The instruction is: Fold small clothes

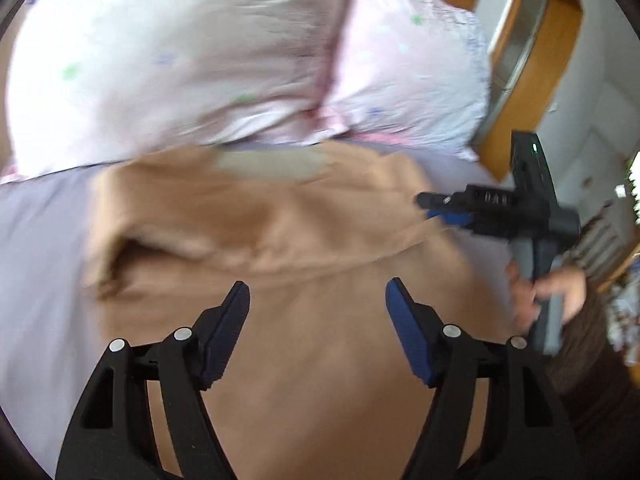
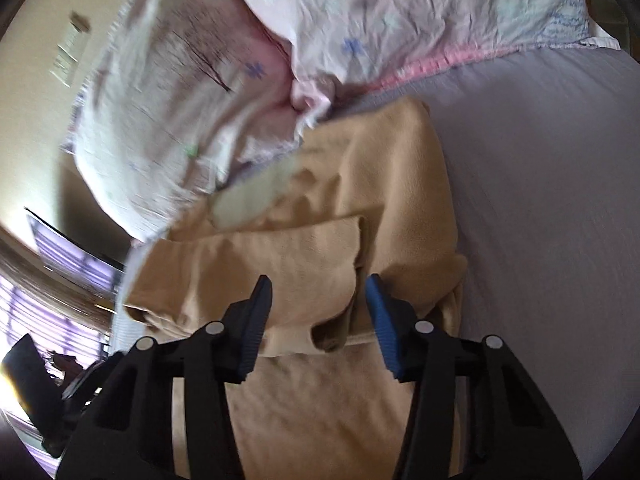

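Note:
A tan garment (image 1: 280, 232) lies partly folded on a lavender bed sheet (image 1: 44, 240), with a pale neck label near its far edge. My left gripper (image 1: 318, 296) is open and empty above the garment's near part. In the left wrist view my right gripper (image 1: 444, 210) hovers at the garment's right edge; whether it touches the cloth is unclear. In the right wrist view the right gripper (image 2: 320, 292) is open, its jaws on either side of a folded flap of the garment (image 2: 304, 256), not pinching it.
Floral pink-white pillows (image 1: 208, 52) lie just beyond the garment, also in the right wrist view (image 2: 360, 20). A wooden door frame (image 1: 532, 92) stands at the right. The bare sheet (image 2: 540, 200) stretches right of the garment. The left gripper's body (image 2: 36, 392) shows at lower left.

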`<state>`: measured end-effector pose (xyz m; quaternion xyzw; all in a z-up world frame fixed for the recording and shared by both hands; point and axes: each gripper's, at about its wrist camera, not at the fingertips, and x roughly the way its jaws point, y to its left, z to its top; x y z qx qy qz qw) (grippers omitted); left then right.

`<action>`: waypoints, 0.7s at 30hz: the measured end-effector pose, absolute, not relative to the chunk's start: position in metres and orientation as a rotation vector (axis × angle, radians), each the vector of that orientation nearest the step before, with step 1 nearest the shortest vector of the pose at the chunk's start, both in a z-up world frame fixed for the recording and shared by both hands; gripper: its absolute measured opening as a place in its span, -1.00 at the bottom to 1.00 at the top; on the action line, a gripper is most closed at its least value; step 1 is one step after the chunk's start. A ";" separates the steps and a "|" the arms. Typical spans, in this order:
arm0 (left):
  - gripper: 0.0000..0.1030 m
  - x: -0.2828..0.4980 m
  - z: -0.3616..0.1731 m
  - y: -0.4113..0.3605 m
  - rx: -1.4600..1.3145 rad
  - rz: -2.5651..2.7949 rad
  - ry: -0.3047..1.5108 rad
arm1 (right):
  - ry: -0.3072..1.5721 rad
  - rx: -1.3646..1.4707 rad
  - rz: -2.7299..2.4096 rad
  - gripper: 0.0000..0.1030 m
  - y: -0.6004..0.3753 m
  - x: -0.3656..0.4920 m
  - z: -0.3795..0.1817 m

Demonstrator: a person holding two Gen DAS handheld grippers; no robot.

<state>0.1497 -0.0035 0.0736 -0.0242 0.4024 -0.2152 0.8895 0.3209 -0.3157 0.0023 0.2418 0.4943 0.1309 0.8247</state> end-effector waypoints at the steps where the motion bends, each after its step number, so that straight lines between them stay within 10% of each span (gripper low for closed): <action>1: 0.37 0.143 0.068 0.010 -0.046 -0.421 0.853 | 1.077 0.489 0.259 -0.15 -0.312 0.325 -0.004; 3: 0.37 0.140 0.053 0.023 -0.044 -0.381 0.893 | 1.104 0.465 0.260 -0.93 -0.307 0.328 -0.012; 10: 0.37 0.136 0.017 0.052 -0.097 -0.334 0.986 | 0.854 0.450 0.161 -0.94 -0.330 0.315 0.035; 17: 0.39 0.083 0.035 0.080 -0.161 -0.428 0.889 | 0.901 0.437 0.242 0.23 -0.354 0.254 0.035; 21: 0.77 0.026 0.038 0.112 -0.206 -0.515 0.851 | 0.872 0.449 0.491 0.40 -0.366 0.170 0.046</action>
